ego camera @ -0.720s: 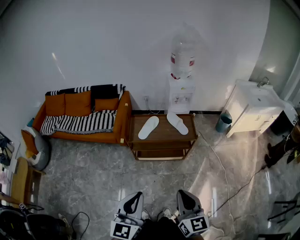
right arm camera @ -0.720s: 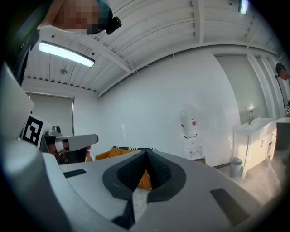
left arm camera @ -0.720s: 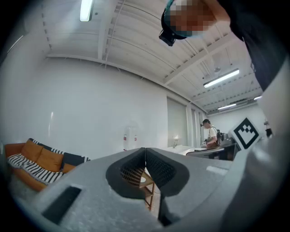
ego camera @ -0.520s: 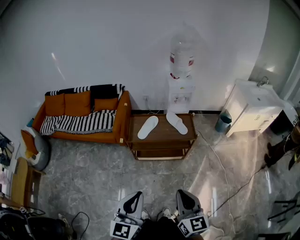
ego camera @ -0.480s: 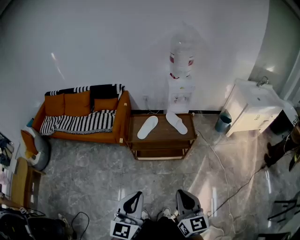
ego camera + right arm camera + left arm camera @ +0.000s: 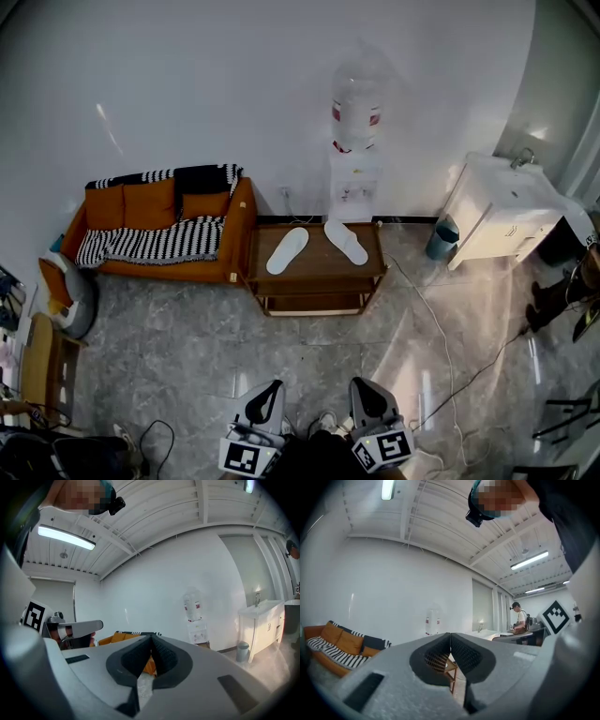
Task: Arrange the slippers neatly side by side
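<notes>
Two white slippers lie on a low wooden table (image 6: 314,272) against the far wall. The left slipper (image 6: 287,250) and the right slipper (image 6: 346,241) splay apart in a V, toes pointing outward. My left gripper (image 6: 266,391) and right gripper (image 6: 361,386) sit at the bottom of the head view, far from the table, both shut with nothing between the jaws. In the left gripper view the left gripper (image 6: 450,634) has its jaws closed tip to tip; the right gripper (image 6: 151,637) in its own view is the same.
An orange sofa (image 6: 150,234) with striped throws stands left of the table. A water dispenser (image 6: 354,150) rises behind it. A white sink cabinet (image 6: 506,220) and a small bin (image 6: 441,239) are to the right. A cable (image 6: 450,366) runs across the marble floor.
The head view has shifted slightly: the table, sofa and dispenser sit a little lower-left to upper-left of before. Both grippers stay shut in the same place.
</notes>
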Available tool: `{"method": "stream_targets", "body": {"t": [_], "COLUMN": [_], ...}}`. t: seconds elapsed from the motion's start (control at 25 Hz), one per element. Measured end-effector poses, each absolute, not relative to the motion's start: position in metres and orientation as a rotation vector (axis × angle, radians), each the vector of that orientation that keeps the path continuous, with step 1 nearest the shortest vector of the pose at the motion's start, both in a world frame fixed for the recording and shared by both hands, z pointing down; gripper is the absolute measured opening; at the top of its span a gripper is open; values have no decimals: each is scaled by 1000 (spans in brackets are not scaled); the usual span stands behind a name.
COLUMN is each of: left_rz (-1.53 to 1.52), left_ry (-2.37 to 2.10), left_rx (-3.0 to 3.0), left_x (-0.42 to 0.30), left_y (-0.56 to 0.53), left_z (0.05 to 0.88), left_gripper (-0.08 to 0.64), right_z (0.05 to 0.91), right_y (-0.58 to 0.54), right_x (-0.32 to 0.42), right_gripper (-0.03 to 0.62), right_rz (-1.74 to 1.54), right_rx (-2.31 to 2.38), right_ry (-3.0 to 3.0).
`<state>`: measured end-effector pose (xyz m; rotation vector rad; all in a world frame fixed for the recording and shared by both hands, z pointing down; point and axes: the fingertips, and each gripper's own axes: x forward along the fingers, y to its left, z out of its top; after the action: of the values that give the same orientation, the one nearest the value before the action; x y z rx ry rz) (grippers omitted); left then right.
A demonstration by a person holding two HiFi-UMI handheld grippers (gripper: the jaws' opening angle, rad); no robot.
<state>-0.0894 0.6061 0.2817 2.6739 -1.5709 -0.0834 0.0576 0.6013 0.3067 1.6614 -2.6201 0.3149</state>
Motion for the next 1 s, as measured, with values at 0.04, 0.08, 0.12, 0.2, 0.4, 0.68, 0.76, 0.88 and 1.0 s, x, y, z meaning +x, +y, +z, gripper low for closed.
{"method": "stream_targets", "body": {"t": [0.04, 0.08, 0.12, 0.2, 0.4, 0.68, 0.76, 0.88, 1.0], "left_rz": [-89, -79, -79, -86, -55, -49, -74, -42, -15], "left_ry": [-1576, -1578, -1584, -1602, -1643, -1724, -1747, -1751, -1739], "left_rx": [2668, 2658, 2649, 2637, 2612, 2600, 2597, 2586, 2568], "left_x": [-87, -83, -80, -72, -48, -30, -32, -33, -32], "left_y": [606, 605, 604, 601, 597, 597, 592, 579, 564], "left_z": [282, 283, 283, 285, 286, 294, 291, 292, 305], "left_gripper": [17, 17, 17, 17, 17, 17, 17, 17, 17], "right_z": [308, 309, 311, 313, 319, 323, 327, 333, 343], "right_y": [601, 600, 599, 595, 584, 560, 555, 543, 530], "right_x": [60, 64, 67, 75, 92, 114, 116, 116, 118], "right_gripper": [12, 12, 12, 12, 12, 12, 12, 12, 12], "right_rz": [315, 316, 318, 325, 338, 326, 352, 365, 378], "right_rx": [1656, 1651, 1646, 1633, 1589, 1560, 1557, 1554, 1565], "right_ry": [-2618, -2618, -2618, -2622, -2655, -2705, -2700, -2694, -2682]}}
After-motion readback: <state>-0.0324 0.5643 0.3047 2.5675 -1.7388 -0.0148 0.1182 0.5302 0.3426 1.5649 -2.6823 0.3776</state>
